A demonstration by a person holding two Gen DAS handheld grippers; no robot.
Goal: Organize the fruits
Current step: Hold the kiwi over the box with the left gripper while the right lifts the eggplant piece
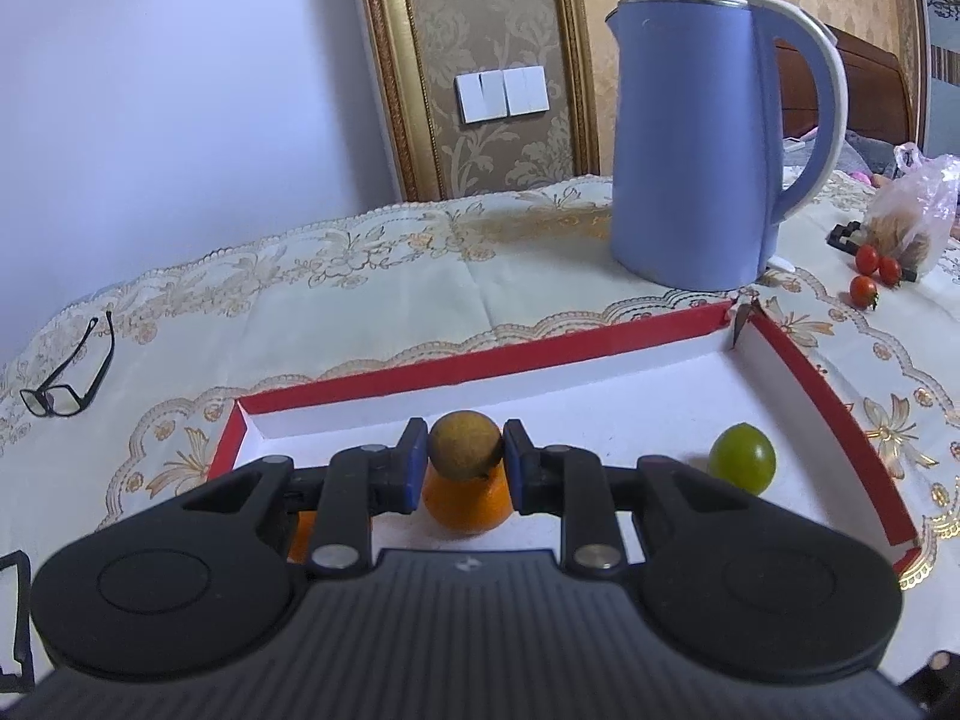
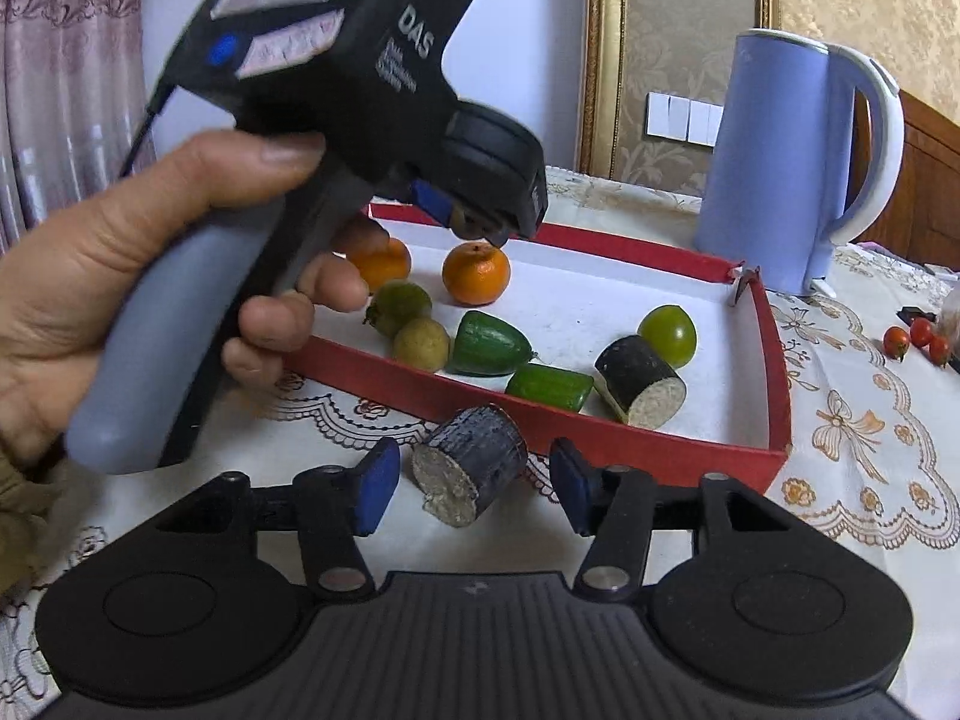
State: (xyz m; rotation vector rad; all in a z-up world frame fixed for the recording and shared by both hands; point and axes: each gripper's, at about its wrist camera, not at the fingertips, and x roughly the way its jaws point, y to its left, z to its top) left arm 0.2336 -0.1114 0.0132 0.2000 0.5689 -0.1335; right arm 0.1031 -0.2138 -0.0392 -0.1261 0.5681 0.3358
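Note:
My left gripper (image 1: 465,461) is shut on a small brown round fruit (image 1: 465,443) and holds it just above an orange (image 1: 468,507) in the red-rimmed white tray (image 1: 798,378). In the right wrist view the left gripper (image 2: 474,222) hovers over that orange (image 2: 476,273) in the tray (image 2: 774,360). My right gripper (image 2: 474,486) is open around a dark cut sugarcane piece (image 2: 471,471) lying on the tablecloth in front of the tray. The tray also holds a second orange (image 2: 384,261), green fruits (image 2: 667,333), cucumber pieces (image 2: 489,343) and another dark piece (image 2: 641,381).
A blue electric kettle (image 1: 708,138) stands behind the tray. Three cherry tomatoes (image 1: 873,273) and a plastic bag (image 1: 915,210) lie at the right. Black glasses (image 1: 69,375) lie on the cloth at the left.

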